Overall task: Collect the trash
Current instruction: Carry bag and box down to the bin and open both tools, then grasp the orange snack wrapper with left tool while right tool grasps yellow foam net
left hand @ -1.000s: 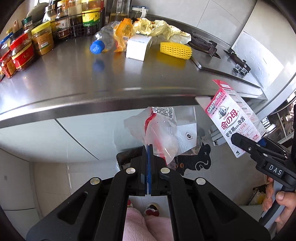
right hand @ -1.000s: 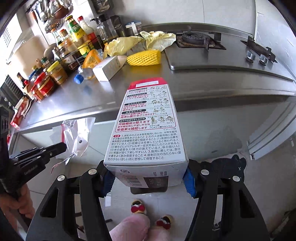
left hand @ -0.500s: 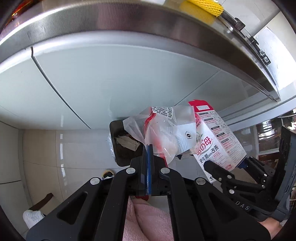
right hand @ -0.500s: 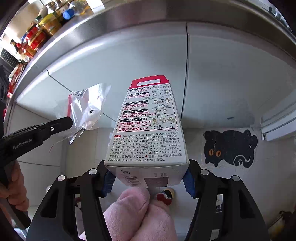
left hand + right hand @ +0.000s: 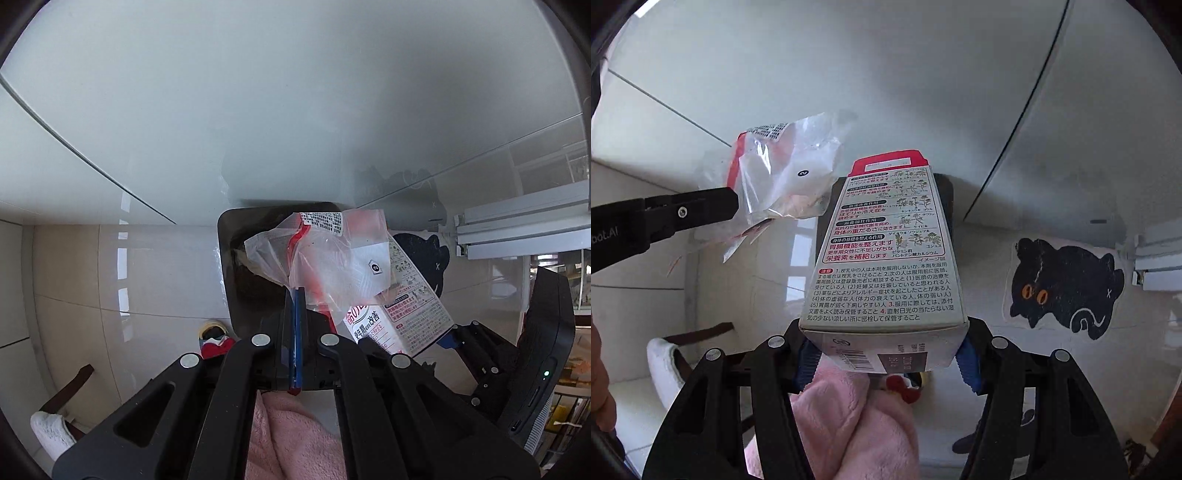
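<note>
Pale cabinet doors [image 5: 258, 110] behind, glossy beige floor tiles [image 5: 74, 277] below. Over the tiles, a dark bin [image 5: 236, 258] standing against the cabinet foot, some scraps visible inside.

Held above that bin: a crumpled clear plastic wrapper [image 5: 332, 258] with red print and a barcode label, pinched at its near edge by the left gripper [image 5: 295, 306], jaws fully together on the film. Just right of it, touching or overlapping it from this angle, a tall white carton [image 5: 886, 251] with a red top and dense Japanese print, clamped across its base between the blue pads [image 5: 967, 363] of the right gripper [image 5: 886, 354], far end tilted toward the bin (rim mostly hidden behind the carton in the right wrist view).

Further out: a black cat sticker [image 5: 1067, 284] low on the wall to the right, a white slipper [image 5: 665, 365] on the floor at left, pink fleece [image 5: 849, 424] at the near edge under both grippers.
</note>
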The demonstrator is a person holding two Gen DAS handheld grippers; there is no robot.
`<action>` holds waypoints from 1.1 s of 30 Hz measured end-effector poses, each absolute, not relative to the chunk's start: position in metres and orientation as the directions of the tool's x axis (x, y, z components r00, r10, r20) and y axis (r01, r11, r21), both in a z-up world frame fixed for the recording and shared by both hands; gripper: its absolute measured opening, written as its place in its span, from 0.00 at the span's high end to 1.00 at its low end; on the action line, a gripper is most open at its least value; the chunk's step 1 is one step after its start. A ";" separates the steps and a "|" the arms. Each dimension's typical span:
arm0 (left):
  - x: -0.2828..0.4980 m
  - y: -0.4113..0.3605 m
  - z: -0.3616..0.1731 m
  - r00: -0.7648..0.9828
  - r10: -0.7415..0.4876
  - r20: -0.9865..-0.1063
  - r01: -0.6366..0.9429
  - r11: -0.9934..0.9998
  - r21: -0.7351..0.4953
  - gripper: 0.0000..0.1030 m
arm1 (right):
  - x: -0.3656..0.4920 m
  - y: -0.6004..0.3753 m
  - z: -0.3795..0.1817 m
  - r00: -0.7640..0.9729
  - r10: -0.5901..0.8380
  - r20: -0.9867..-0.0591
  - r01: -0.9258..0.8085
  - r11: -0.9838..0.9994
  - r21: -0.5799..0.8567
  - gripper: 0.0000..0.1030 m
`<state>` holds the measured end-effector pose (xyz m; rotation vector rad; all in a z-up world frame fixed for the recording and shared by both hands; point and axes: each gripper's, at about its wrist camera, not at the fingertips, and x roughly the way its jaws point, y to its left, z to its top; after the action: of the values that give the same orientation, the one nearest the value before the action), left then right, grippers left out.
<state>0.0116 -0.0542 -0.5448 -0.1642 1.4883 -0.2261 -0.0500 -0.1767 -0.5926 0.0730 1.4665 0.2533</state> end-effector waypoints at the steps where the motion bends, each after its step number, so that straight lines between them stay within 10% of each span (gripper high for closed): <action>1: 0.014 -0.055 -0.552 0.060 -0.246 -0.967 0.051 0.969 -0.244 1.00 | -0.048 -0.176 -0.599 0.076 0.210 -0.975 -0.122 0.972 0.200 0.40; 9: 0.023 -0.053 -0.592 0.023 -0.262 -0.965 0.049 0.964 -0.261 1.00 | -0.029 -0.178 -0.635 0.026 0.241 -0.970 -0.068 0.969 0.239 0.37; 11: 0.026 -0.051 -0.592 0.027 -0.254 -0.967 0.044 0.967 -0.252 0.87 | -0.028 -0.178 -0.635 0.026 0.244 -0.970 -0.070 0.968 0.241 0.19; 19: 0.021 -0.044 -0.557 0.073 -0.249 -0.966 0.050 0.968 -0.246 0.76 | -0.034 -0.192 -0.598 0.066 0.222 -0.973 -0.063 0.974 0.217 0.17; 33: 0.007 -0.028 -0.363 0.327 -0.311 -0.892 0.165 0.949 -0.270 0.17 | -0.046 -0.236 -0.381 0.386 0.183 -0.904 -0.083 0.983 0.163 0.03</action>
<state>0.0067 -0.0278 -0.3627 -0.1394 1.1983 -0.3130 -0.0462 -0.2363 -0.3807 0.0964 1.1627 0.1700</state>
